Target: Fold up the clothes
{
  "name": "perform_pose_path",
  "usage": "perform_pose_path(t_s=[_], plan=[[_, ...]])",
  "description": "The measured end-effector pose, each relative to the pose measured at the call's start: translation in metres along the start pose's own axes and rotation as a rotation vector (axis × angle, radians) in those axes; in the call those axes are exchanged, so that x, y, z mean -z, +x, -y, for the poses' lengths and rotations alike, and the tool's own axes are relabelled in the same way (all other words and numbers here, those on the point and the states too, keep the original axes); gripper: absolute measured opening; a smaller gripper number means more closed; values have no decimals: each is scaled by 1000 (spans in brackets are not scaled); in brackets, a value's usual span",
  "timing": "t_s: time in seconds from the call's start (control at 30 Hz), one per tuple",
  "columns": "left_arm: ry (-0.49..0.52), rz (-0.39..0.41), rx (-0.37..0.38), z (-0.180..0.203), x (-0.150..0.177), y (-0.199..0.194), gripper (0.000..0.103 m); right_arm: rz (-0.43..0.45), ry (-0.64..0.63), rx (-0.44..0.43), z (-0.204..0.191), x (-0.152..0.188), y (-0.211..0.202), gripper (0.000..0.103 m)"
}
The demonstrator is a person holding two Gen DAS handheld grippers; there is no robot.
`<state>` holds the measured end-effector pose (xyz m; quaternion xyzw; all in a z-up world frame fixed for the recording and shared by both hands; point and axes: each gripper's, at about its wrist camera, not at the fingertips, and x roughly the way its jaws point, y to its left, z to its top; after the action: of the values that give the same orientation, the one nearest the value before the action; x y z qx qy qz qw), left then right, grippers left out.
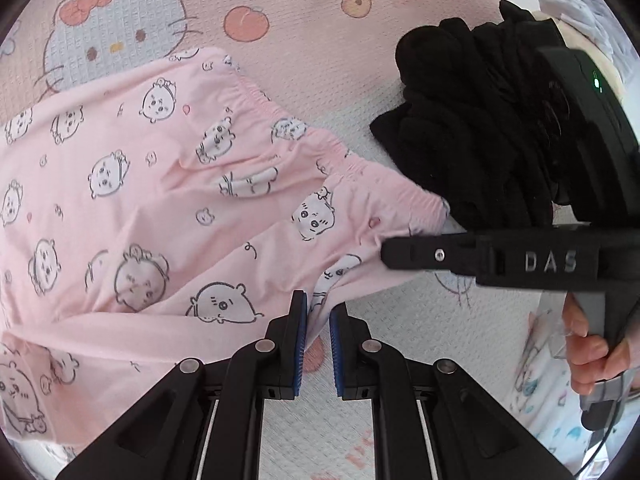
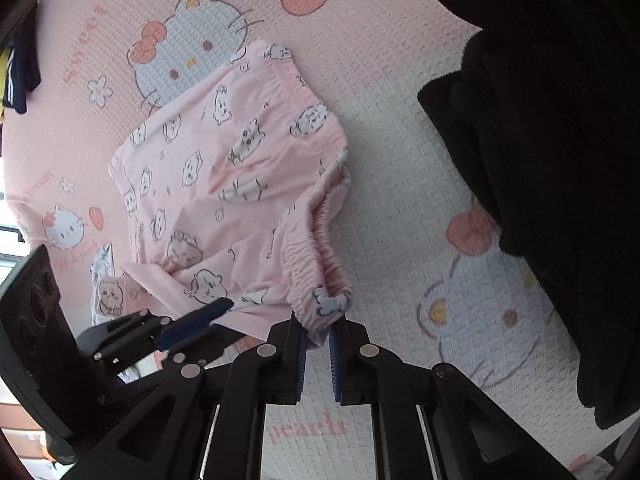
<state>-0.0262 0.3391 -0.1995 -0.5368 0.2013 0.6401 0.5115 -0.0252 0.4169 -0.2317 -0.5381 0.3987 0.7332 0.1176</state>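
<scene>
Pink shorts (image 1: 168, 184) printed with small cartoon animals lie spread on a pink cartoon-cat bedsheet (image 1: 312, 32). Their elastic waistband (image 1: 260, 96) runs toward the right. My left gripper (image 1: 319, 312) is shut on a fold of the shorts' near edge, with the cloth pinched between its blue pads. In the right wrist view my right gripper (image 2: 318, 330) is shut on the gathered waistband corner (image 2: 316, 280) of the shorts (image 2: 208, 168), lifting it a little. The left gripper (image 2: 224, 306) grips the hem just to its left. A hand (image 1: 592, 344) holds the right gripper's handle.
A heap of black clothes (image 1: 472, 120) lies right of the shorts and fills the right wrist view's right side (image 2: 560, 120). A dark blue garment (image 2: 20, 72) hangs at the far left. The bare bedsheet (image 2: 400, 200) stretches between the shorts and the black heap.
</scene>
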Motion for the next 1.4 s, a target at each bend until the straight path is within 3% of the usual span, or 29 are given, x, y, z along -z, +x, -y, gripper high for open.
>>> perform_pose_path(t_s=[0.07, 0.2, 0.27, 0.3, 0.37, 0.4, 0.43, 0.47, 0.53, 0.67, 0.77, 0.87, 1.13, 1.4], plan=[[41, 18, -21, 12, 5, -2, 9, -2, -7, -13, 4, 7, 0, 8], [15, 56, -64, 27, 16, -2, 9, 39, -6, -49, 6, 10, 6, 9], [-89, 59, -27, 19, 15, -2, 10, 75, -4, -98, 11, 13, 0, 15], [-152, 60, -3, 14, 16, 0, 10, 96, 4, -123, 16, 16, -8, 35], [-298, 64, 78, -2, 18, -1, 16, 143, 32, -168, 33, 28, -33, 66], [-372, 75, 123, -11, 20, -4, 21, 168, 47, -190, 38, 33, -41, 67], [-437, 85, 154, -18, 22, -8, 40, 191, 62, -211, 44, 39, -47, 67], [-487, 98, 173, -22, 26, -11, 67, 207, 80, -230, 47, 43, -45, 67], [-577, 155, 203, -27, 35, -18, 83, 240, 116, -276, 53, 53, -42, 67], [-744, 248, 258, -33, 52, -26, 83, 276, 150, -296, 60, 69, -36, 68], [-847, 357, 313, -35, 69, -30, 83, 272, 121, -242, 53, 71, -36, 69], [-919, 437, 375, -32, 80, -25, 83, 284, 102, -272, 50, 72, -41, 70], [-1046, 362, 465, -27, 87, 0, 83, 248, 280, -414, 74, 69, -26, 73], [-1216, 403, 496, -40, 100, 22, 83, 306, 327, -456, 72, 56, -11, 73]])
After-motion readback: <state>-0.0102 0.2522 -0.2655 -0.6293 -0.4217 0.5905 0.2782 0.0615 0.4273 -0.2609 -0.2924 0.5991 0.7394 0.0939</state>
